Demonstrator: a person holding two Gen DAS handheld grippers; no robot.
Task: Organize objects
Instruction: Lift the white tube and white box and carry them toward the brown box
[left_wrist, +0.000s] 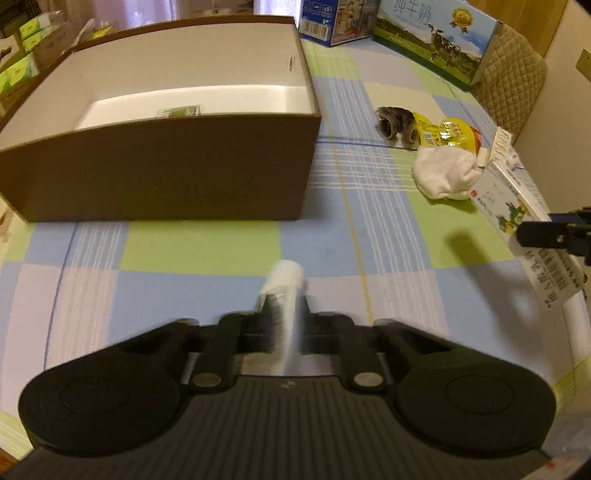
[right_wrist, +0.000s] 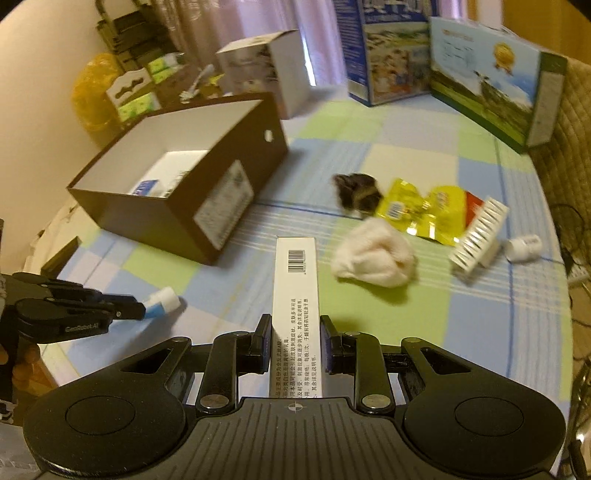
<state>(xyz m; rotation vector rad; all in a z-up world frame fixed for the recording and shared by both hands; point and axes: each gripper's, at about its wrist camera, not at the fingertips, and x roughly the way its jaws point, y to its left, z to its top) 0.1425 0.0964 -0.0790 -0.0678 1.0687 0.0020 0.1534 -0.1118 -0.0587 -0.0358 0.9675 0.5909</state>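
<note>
Between the right gripper's (right_wrist: 295, 341) pinching fingers sits a light, stiff carton (right_wrist: 295, 295), crushable if squeezed, while the left gripper (left_wrist: 282, 317) clamps a small tube (left_wrist: 284, 291).

Warm, yellowish indoor light falls from above on the blue, green and white checked tablecloth (left_wrist: 207, 251), leaving a soft shadow at the foot of the open brown cardboard box with a white interior (left_wrist: 162, 184) and a dark blot on the cloth ahead. Motion blur smears the white tube (left_wrist: 286, 295) gripped in the left wrist view and softens the white crumpled sock (right_wrist: 373, 258) in the right. Both fisheye frames bow straight lines and darken to black at the corners.
</note>
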